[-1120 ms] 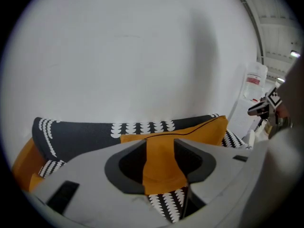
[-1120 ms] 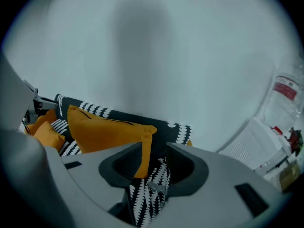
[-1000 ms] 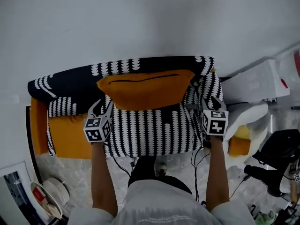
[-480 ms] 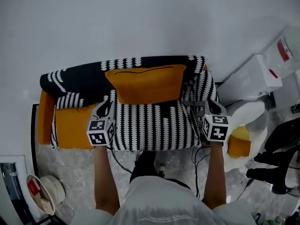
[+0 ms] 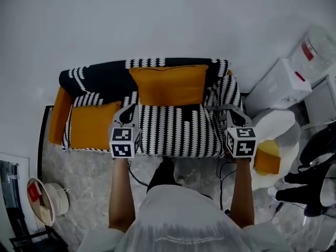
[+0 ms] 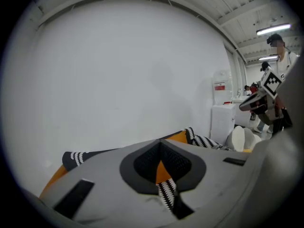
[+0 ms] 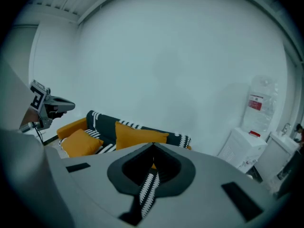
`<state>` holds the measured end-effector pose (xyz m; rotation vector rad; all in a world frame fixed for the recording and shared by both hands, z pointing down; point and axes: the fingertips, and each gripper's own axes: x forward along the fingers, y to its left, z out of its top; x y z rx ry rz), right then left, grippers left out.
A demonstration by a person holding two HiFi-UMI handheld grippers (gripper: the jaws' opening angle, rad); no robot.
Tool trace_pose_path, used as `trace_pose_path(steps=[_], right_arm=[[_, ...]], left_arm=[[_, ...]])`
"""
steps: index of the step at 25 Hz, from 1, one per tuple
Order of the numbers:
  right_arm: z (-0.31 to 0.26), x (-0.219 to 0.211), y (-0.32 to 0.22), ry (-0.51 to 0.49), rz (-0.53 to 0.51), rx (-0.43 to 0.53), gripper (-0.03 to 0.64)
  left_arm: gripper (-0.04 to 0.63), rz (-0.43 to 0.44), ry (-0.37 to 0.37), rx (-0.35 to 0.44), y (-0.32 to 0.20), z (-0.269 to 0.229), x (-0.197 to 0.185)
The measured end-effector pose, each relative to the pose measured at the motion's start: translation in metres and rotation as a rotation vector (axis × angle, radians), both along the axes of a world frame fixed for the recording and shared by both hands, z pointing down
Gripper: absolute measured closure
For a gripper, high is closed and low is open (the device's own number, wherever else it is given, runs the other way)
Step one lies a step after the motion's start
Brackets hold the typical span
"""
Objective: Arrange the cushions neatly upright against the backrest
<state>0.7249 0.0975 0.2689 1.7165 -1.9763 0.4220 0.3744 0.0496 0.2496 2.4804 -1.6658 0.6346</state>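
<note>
A sofa (image 5: 178,133) under a black-and-white patterned cover stands against the white wall. One large orange cushion (image 5: 168,84) leans upright on the backrest in the middle. A smaller orange cushion (image 5: 93,124) lies flat on the seat's left end. My left gripper (image 5: 127,112) hovers over the seat's front edge; its jaws have just been closing and are together with nothing between them. My right gripper (image 5: 231,114) hangs by the sofa's right front corner, shut and empty. In the right gripper view the upright cushion (image 7: 135,136) and the flat cushion (image 7: 80,143) show beyond the jaws.
A white cabinet (image 5: 278,85) and a water dispenser (image 5: 315,49) stand right of the sofa. A white rounded seat with an orange pillow (image 5: 268,161) sits by the right front corner. Cables trail on the marble floor (image 5: 136,180). A round white object (image 5: 50,209) rests at bottom left.
Both grippers have drawn back from the sofa's seat to its front edge and risen. Their fingers, spread apart before, now lie together. The cushions have kept their places.
</note>
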Motion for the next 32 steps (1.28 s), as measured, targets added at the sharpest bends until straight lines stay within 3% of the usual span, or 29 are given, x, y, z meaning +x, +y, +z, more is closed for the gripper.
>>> trace_pose_path(steps=[6, 14, 21, 32], right_arm=[[-0.038, -0.032, 0.043, 0.006, -0.097, 0.062, 0.612], [-0.067, -0.080, 0.063, 0.004, -0.215, 0.114, 0.612], [-0.088, -0.158, 0.055, 0.002, -0.355, 0.149, 0.612], [-0.102, -0.350, 0.079, -0.029, -0.569, 0.177, 0.612]], left_arm=[[0.578, -0.015, 0.079, 0.041, 0.057, -0.033, 0.008], [0.578, -0.074, 0.075, 0.087, 0.094, -0.056, -0.030], [0.578, -0.199, 0.065, 0.126, 0.129, -0.075, -0.106], [0.578, -0.387, 0.036, 0.138, 0.218, -0.084, -0.281]])
